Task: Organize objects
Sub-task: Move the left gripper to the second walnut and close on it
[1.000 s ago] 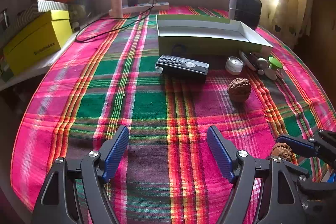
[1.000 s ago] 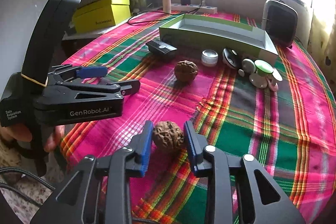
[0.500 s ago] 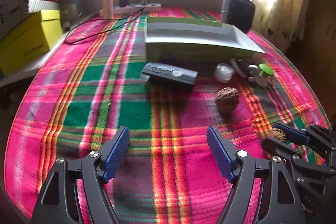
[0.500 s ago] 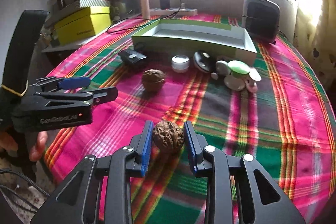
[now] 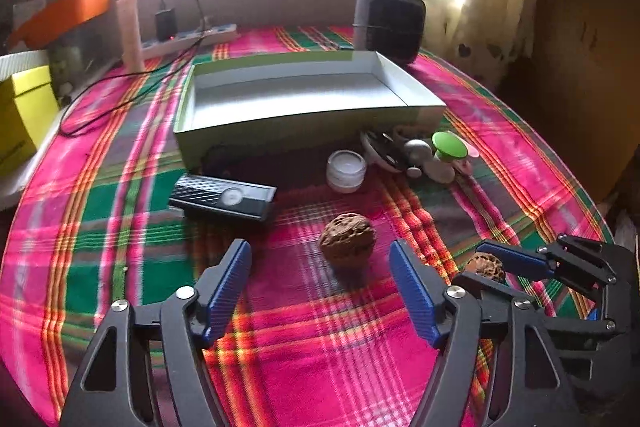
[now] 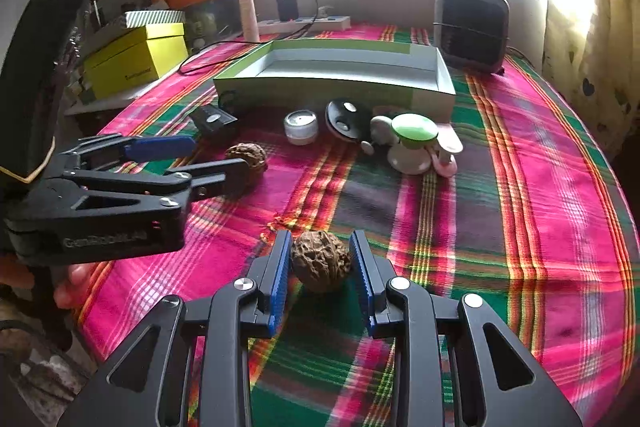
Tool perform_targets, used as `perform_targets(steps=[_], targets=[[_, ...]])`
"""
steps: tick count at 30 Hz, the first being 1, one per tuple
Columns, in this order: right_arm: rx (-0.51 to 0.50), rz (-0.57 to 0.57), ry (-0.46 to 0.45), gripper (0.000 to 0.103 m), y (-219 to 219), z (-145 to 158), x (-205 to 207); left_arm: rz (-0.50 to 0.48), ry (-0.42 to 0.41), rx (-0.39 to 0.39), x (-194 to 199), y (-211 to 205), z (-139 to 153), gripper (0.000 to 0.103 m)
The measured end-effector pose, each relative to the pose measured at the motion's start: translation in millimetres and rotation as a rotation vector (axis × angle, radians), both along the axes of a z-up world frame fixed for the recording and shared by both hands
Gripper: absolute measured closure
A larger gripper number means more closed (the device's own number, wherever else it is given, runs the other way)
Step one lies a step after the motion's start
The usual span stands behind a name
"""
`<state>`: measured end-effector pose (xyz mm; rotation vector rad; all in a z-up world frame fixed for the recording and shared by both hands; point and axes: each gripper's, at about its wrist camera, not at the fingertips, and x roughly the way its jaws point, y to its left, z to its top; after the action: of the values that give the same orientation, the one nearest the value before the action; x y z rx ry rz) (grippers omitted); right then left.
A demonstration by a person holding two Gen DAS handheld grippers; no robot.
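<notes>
Plaid cloth (image 5: pixel 320 339) in pink, green and orange is covering the tabletop. The right gripper (image 6: pixel 320 267) is clamping a walnut (image 6: pixel 320 259) between its blue fingers (image 6: pixel 280 267), which are pressing on both sides of the shell; in the left wrist view this held walnut (image 5: pixel 485 266) is showing at the lower right edge. The left gripper (image 5: pixel 320 285) is standing wide, its jaws having just been closing a little, with a second walnut (image 5: pixel 347 239) lying on the cloth just ahead of and between its fingers (image 5: pixel 226 287), which are not touching it. In the right wrist view the second walnut (image 6: pixel 248 159) is partly hiding behind the left gripper's fingertip, and a hand (image 6: pixel 68 283) is gripping that tool's handle.

Farther back, an open shallow box (image 5: pixel 304 119) with green outer walls is lying empty near the window. Just in front of it a black remote (image 5: pixel 222 197), a small white jar (image 5: pixel 346 171), a black oval item (image 5: pixel 380 151) and a green-capped toy (image 5: pixel 448 151) are lying in a row. A dark heater (image 5: pixel 390 19) is standing behind the box, and a yellow box (image 6: pixel 136 59) is sitting off to the left on a side shelf.
</notes>
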<state>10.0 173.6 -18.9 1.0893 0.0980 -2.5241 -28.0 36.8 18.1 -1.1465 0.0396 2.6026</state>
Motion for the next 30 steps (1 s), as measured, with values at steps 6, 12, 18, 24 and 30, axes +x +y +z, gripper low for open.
perform_targets(steps=[6,12,18,24,30], targets=[[-0.007,0.002,-0.004,0.072,0,0,-5,-0.011,-0.017,-0.019,-7,5,-6,0.042],[-0.016,0.003,-0.008,0.072,1,0,-11,-0.018,-0.031,-0.023,-12,8,-8,0.053],[-0.020,0.007,-0.014,0.072,0,0,-17,-0.020,-0.037,-0.018,-14,10,-8,0.064],[-0.021,0.019,-0.018,0.072,-2,0,-21,-0.017,-0.044,-0.001,-14,8,-8,0.073],[-0.027,0.032,-0.016,0.072,-5,2,-26,-0.008,-0.058,-0.003,-14,7,-6,0.073]])
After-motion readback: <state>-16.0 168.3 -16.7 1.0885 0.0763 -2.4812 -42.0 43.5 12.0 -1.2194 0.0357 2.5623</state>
